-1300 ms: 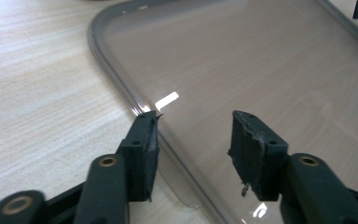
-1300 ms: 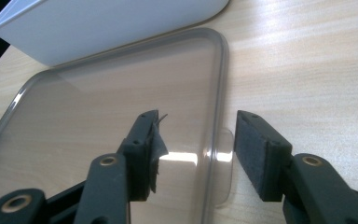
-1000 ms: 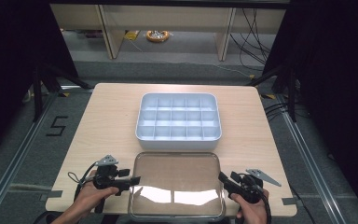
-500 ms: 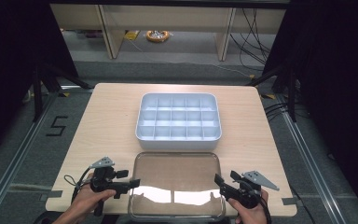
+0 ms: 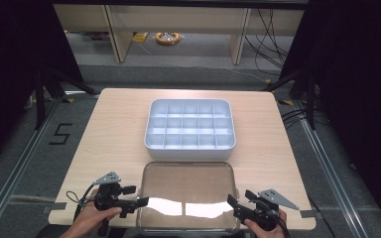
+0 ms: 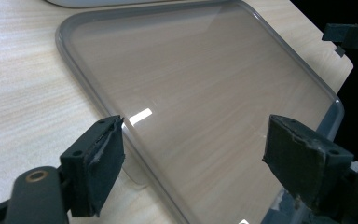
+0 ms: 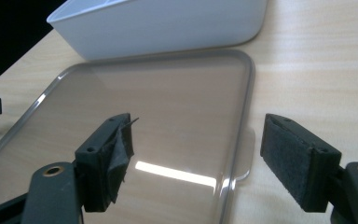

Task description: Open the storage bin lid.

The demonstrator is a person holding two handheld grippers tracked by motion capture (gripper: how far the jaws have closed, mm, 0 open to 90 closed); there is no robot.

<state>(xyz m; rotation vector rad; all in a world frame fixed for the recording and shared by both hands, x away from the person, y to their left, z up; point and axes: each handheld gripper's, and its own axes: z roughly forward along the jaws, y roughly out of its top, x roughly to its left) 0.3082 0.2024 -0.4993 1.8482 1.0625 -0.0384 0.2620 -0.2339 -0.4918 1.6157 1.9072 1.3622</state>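
While you hold both grippers at the near edge, the wooden table [image 5: 114,134] carries two things. Biggest is the white compartment tray [image 5: 190,128], sitting mid-table with all its cells bare. Just in front of it, close to its near wall, lies the clear lid [image 5: 187,186], flat on the wood, with a bright glare band across its near part.

Your left gripper [image 5: 138,203] sits at the lid's near-left corner, your left hand [image 5: 90,218] wrapped round the handle. In the left gripper view its jaws are spread wide, pads well apart, nothing between them but the lid's rim running under the gap. I can't tell from that view whether the pads [image 6: 106,161] touch the rim.

Your right gripper [image 5: 234,204] is at the lid's near-right corner, right hand [image 5: 268,228] behind it. In the right gripper view its jaws are wide apart too, straddling the lid's right edge and a small tab [image 7: 246,156] that sticks out from that edge. Neither pad grips anything. The left pad's facing [image 7: 121,149] looks torn and frayed.
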